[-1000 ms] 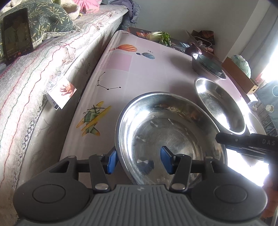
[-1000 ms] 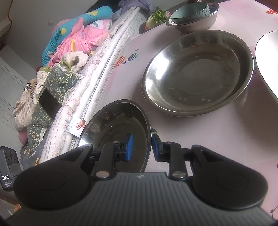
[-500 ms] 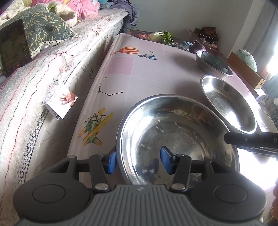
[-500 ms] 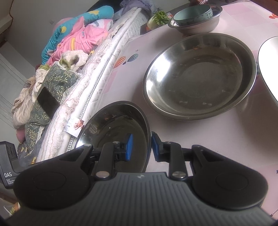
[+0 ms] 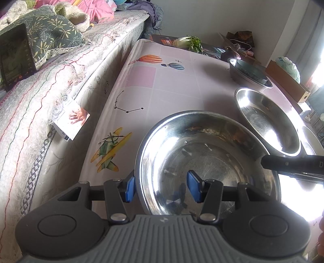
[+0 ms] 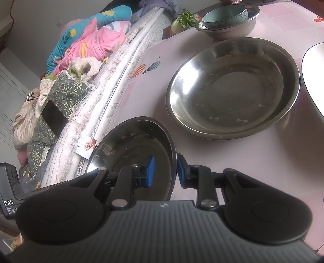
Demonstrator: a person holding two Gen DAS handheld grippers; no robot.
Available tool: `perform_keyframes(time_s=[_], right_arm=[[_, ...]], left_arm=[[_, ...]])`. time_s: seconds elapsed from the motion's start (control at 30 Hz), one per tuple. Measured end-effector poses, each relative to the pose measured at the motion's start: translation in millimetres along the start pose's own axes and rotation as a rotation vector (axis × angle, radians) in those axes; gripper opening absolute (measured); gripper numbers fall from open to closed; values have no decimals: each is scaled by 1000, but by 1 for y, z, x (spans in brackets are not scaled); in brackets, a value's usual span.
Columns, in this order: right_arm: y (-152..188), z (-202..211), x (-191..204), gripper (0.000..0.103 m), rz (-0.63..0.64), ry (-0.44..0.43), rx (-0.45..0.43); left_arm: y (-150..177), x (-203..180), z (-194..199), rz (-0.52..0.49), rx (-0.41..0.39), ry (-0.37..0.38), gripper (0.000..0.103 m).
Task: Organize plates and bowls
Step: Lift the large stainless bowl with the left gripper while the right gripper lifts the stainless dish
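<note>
Left wrist view: the left gripper (image 5: 161, 188) straddles the near-left rim of a steel bowl (image 5: 208, 161). One blue pad sits just outside the rim, the other hangs inside over the bowl's floor. The jaws stand partly apart with a clear gap on the inner side, so they do not clamp the wall. The bowl rests near the front of the surface (image 5: 172, 89), which has a pink cloth printed with balloons and a plane. The right gripper (image 5: 293, 164) comes in from the right edge of the frame as a dark bar at the bowl's right rim; its jaws are out of sight here. Behind the bowl lies a second steel basin (image 5: 265, 119), and farther back a grey metal bowl (image 5: 241, 77) with a teal bowl (image 5: 249, 69) nested in it. A bed (image 5: 46, 85) runs along the left side of the surface, and leafy greens (image 5: 190, 42) lie at the far end.

Right wrist view: the right gripper (image 6: 165, 172) has narrow jaws pinched on the steel bowl's (image 6: 133, 149) right rim, one pad inside, one outside. The bowl looks tilted, though it is hard to tell whether it is off the surface. The second steel basin (image 6: 232, 87) sits just beyond, apart from the bowl. The teal bowl (image 6: 224, 14) sits inside the grey metal bowl (image 6: 228, 28) at the far end. A white plate (image 6: 313, 74) edge shows at right.
</note>
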State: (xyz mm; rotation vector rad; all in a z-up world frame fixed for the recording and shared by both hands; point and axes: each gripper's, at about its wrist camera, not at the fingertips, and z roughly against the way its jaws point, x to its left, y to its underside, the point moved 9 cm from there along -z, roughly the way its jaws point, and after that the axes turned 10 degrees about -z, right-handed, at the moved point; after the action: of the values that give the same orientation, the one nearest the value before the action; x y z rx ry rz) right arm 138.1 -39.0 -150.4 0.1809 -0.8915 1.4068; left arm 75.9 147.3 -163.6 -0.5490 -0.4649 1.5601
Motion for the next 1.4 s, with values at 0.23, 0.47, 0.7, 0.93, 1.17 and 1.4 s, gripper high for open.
perform_keyframes(time_s=[0.23, 0.47, 0.7, 0.93, 1.17, 1.4], right_arm=[[1, 0, -1, 25, 2, 12, -2], [-1, 5, -4, 25, 2, 26, -10], [-1, 7, -7, 26, -3, 26, -12], [-1, 7, -7, 26, -2, 26, -12], [-1, 7, -7, 26, -3, 26, -12], [-1, 6, -7, 26, -3, 26, -12]], left_arm=[[0, -1, 1, 6, 12, 9, 52], [5, -9, 4, -1, 22, 29, 52], [6, -12, 5, -7, 25, 30, 52], [6, -12, 5, -7, 25, 31, 53], [6, -12, 5, -7, 24, 31, 53], [6, -12, 5, -6, 24, 31, 53]])
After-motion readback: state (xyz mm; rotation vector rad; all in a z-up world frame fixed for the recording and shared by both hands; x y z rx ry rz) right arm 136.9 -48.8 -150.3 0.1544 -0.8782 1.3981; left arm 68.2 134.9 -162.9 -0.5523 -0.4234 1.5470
